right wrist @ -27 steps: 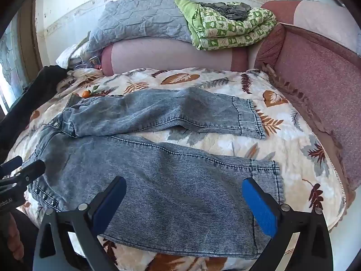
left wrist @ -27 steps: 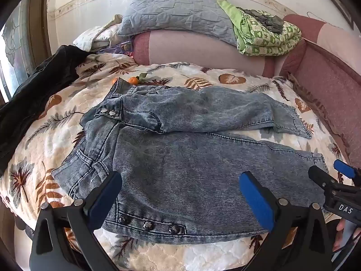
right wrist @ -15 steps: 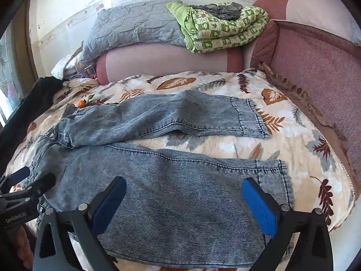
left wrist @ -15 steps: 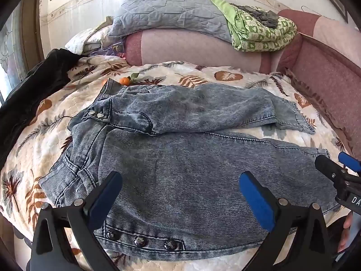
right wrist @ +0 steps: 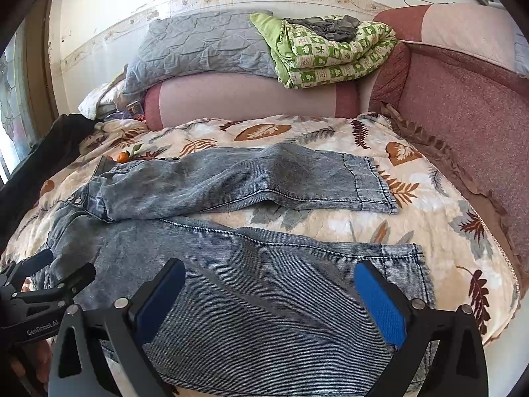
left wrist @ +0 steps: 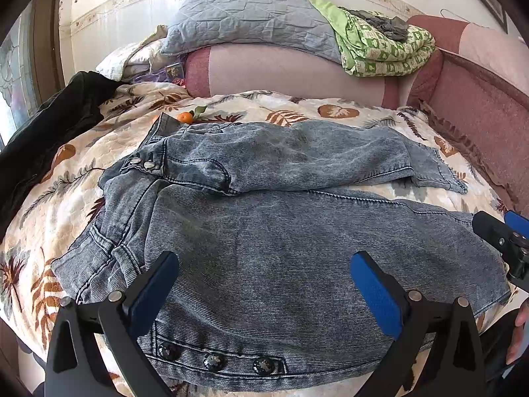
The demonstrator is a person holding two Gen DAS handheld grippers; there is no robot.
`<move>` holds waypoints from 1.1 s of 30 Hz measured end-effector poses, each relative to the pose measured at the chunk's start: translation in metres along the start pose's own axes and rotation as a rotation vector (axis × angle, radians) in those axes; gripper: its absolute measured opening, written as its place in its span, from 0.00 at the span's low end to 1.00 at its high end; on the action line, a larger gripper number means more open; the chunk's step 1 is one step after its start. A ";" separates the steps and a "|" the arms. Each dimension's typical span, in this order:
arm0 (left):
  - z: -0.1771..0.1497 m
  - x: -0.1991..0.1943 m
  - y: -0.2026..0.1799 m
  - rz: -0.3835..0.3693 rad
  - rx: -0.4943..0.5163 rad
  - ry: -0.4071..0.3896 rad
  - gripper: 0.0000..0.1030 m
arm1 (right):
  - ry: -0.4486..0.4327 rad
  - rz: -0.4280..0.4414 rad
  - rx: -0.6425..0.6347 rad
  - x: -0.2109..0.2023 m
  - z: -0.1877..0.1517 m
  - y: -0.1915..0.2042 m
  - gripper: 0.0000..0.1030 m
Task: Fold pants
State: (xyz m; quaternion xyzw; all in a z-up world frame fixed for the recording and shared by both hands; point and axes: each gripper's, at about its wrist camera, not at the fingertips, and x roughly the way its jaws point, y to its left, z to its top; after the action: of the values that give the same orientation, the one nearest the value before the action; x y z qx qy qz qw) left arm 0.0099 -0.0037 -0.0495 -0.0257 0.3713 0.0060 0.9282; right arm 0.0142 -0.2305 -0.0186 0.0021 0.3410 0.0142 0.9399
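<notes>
- Left gripper (left wrist: 264, 284) hung over the waistband end of the pants (left wrist: 281, 231), blue pads (left wrist: 377, 291) spread wide, nothing between them.
- Right gripper (right wrist: 269, 292) hovered above the nearer leg close to its hem, jaws likewise gaping and empty.
- Lay flat on the leaf-print bedspread (right wrist: 330, 132), waist to the left, both legs running rightward, three dark buttons (left wrist: 211, 360) along the near edge.
- Sat apart from the nearer leg, the farther leg (right wrist: 248, 178), a strip of bedspread showing between them toward the hems.
- Rested just beyond the waistband, a small orange fruit (left wrist: 185, 117).
- Draped over the bed's left side, a black garment (left wrist: 43, 139).
- Stacked on the pink bolster (right wrist: 248, 99) at the back: a grey quilted pillow (right wrist: 201, 49) and a folded green blanket (right wrist: 330, 56).
</notes>
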 end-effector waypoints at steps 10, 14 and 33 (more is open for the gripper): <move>-0.005 0.000 0.003 -0.002 -0.012 0.002 1.00 | 0.005 -0.009 -0.023 0.001 -0.002 0.005 1.00; -0.006 0.002 0.003 -0.006 -0.011 0.006 1.00 | 0.007 -0.010 -0.017 0.001 -0.002 0.003 1.00; -0.012 0.009 0.005 -0.004 -0.010 0.022 1.00 | 0.013 -0.014 -0.020 0.005 -0.004 0.003 1.00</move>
State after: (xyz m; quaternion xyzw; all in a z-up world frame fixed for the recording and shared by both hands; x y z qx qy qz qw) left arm 0.0077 0.0003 -0.0644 -0.0312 0.3814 0.0057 0.9239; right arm 0.0159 -0.2273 -0.0248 -0.0099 0.3470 0.0109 0.9378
